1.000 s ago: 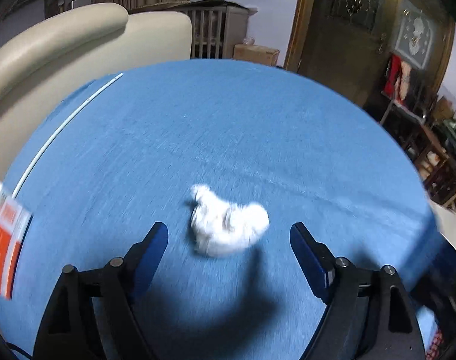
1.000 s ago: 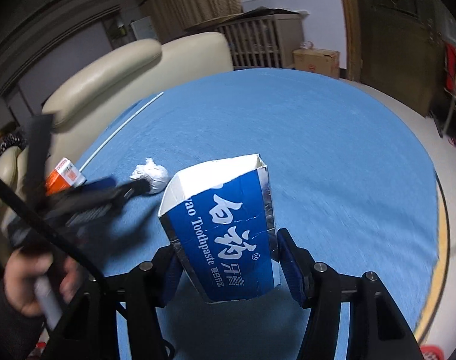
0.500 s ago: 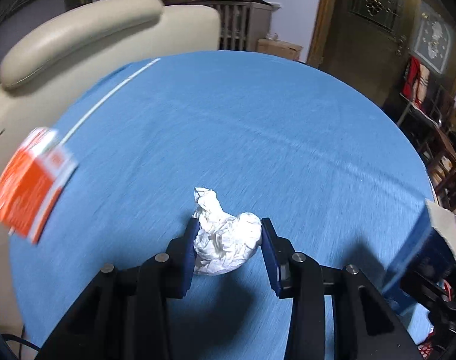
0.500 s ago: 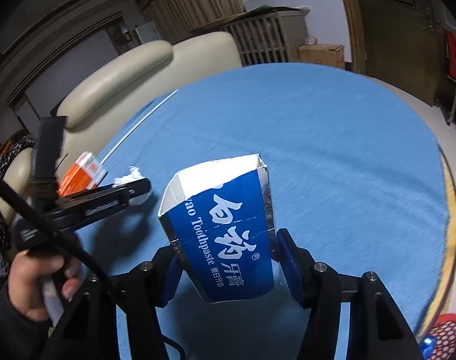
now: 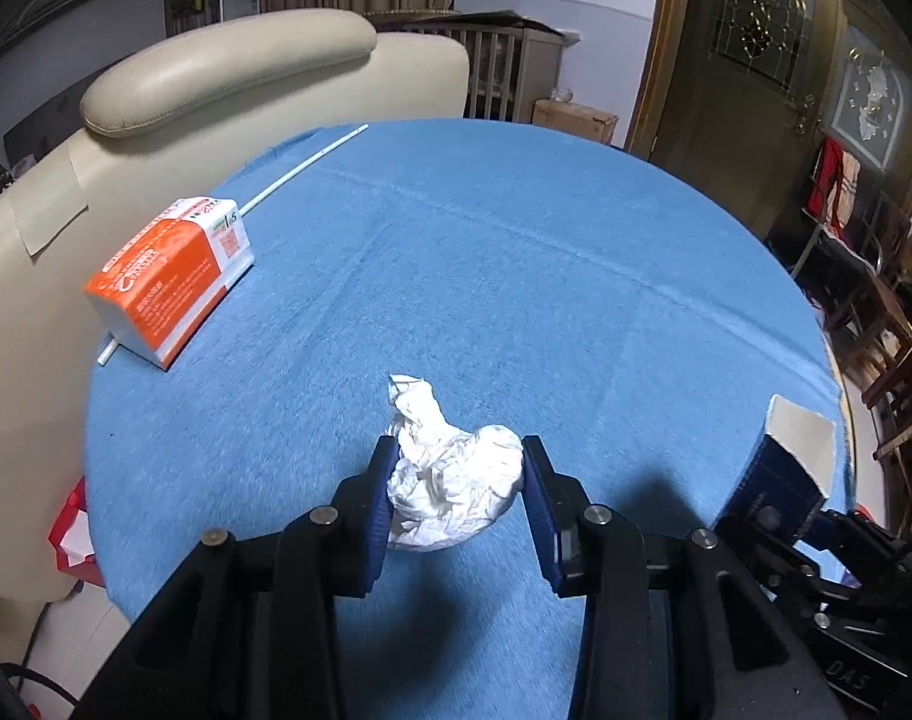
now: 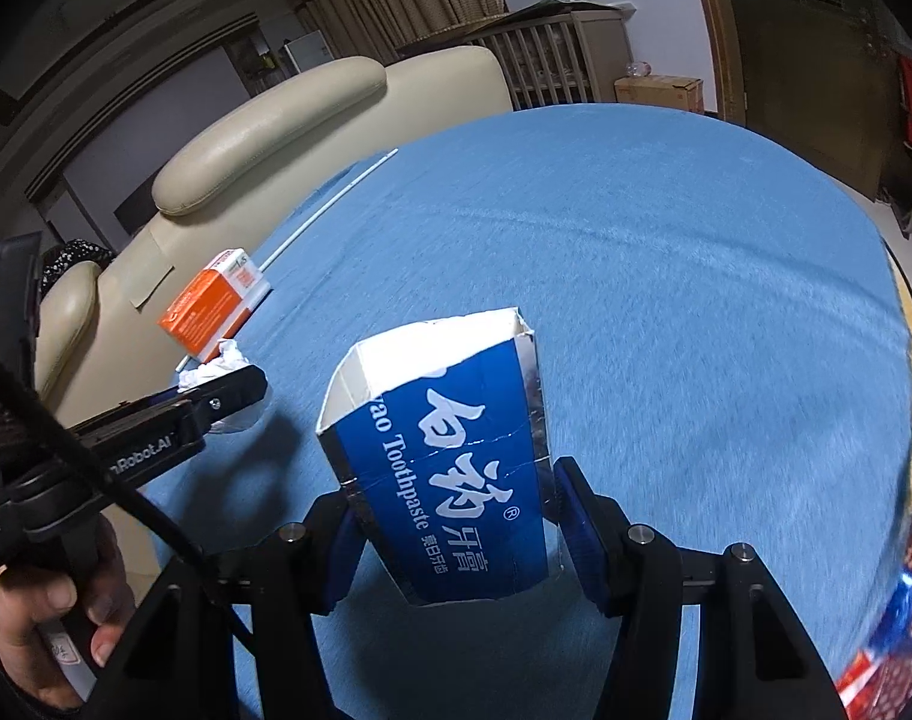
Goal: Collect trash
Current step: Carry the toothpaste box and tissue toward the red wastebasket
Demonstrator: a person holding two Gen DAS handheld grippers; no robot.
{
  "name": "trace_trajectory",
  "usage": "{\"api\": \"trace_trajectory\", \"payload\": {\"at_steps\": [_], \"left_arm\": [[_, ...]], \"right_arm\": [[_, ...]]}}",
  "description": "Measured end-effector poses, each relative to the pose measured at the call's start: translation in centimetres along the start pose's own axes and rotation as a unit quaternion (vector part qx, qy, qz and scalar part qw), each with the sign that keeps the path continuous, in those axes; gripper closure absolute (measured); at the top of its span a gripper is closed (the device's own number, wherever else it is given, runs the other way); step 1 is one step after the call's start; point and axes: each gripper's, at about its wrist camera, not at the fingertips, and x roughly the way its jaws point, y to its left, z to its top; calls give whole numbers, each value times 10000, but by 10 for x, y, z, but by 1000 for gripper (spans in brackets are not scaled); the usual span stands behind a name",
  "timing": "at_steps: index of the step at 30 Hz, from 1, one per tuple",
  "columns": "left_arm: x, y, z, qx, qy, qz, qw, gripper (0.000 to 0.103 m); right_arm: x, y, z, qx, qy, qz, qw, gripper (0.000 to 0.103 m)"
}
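Left tool (image 5: 456, 480): blue fingers (image 5: 381, 492) pinching a crumpled white tissue wad (image 5: 450, 480) from both sides, wad resting on the blue-covered round counter (image 5: 516, 276) near its front edge, one twisted end of the wad poking forward beyond the fingertips. Same tool noted side-on in the right wrist view (image 6: 228, 390), tissue (image 6: 216, 366) showing white past its tip, a bare hand (image 6: 36, 630) gripping the handle at lower left. Right tool (image 6: 456, 516): blue fingers pressed against both sides of an open blue toothpaste carton (image 6: 450, 468), white lettering and the word "Toothpaste" on its face, open white-lined mouth uppermost and tilted away, held above the counter cloth. Carton also seen at the right edge of the left wrist view (image 5: 786, 462), well apart from the tissue. Orange-and-white box (image 5: 174, 276) lying flat near the far-left counter edge, just beside or on a thin white rod (image 5: 306, 162) running along that edge. Cream leather armchair (image 5: 228, 78) directly behind the counter on that side. Red mesh basket (image 6: 894, 630) partly visible beyond the counter edge at lower right of the right wrist view; contents blurred.
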Motion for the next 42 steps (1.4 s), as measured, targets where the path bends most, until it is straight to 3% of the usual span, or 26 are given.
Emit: {"api": "trace_trajectory", "payload": {"at_steps": [15,42], "left_arm": [[-22,-15,-8,161,-216,-38,9996,61],[-33,-20,-11,209,-368,-137,9990,61]], "right_arm": [[-26,0,-13,99,-162,-15,9998,42],[-58,21,-15,-262,-526,-163,9981,42]]}}
